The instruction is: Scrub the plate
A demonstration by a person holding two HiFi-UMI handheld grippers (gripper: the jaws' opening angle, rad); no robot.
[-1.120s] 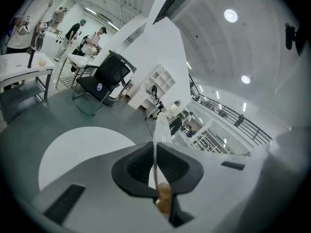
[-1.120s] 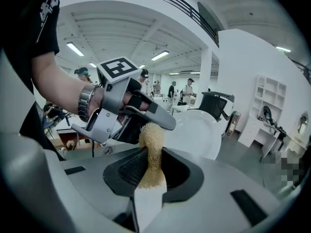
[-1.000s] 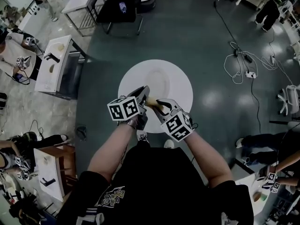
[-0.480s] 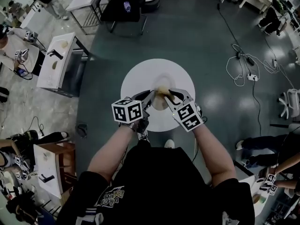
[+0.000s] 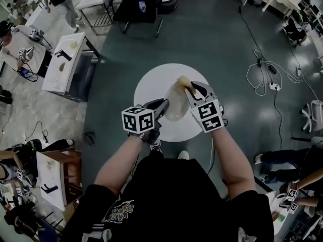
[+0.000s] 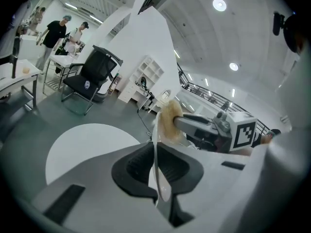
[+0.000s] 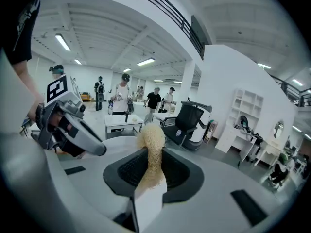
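Observation:
In the head view my left gripper (image 5: 162, 106) is shut on the near rim of a pale plate (image 5: 175, 104), which it holds tilted above the round white table (image 5: 151, 84). From the left gripper view the plate (image 6: 156, 165) shows edge-on between the jaws. My right gripper (image 5: 195, 88) is shut on a yellowish scrubber (image 5: 183, 79), whose tuft lies against the plate's far rim. In the right gripper view the scrubber (image 7: 150, 152) stands up between the jaws, with the left gripper (image 7: 68, 125) off to its left. The left gripper view shows the scrubber (image 6: 170, 123) pressed on the plate's face.
A black office chair (image 5: 139, 6) stands beyond the round table. White work tables (image 5: 63, 67) are at the left, and a small one (image 5: 50, 178) at lower left. Cables and a power strip (image 5: 270, 79) lie on the floor at the right. People stand around the edges.
Both grippers have moved away from my body, and the plate has come up. The right gripper has slid the scrubber from the plate's near part to its far rim.

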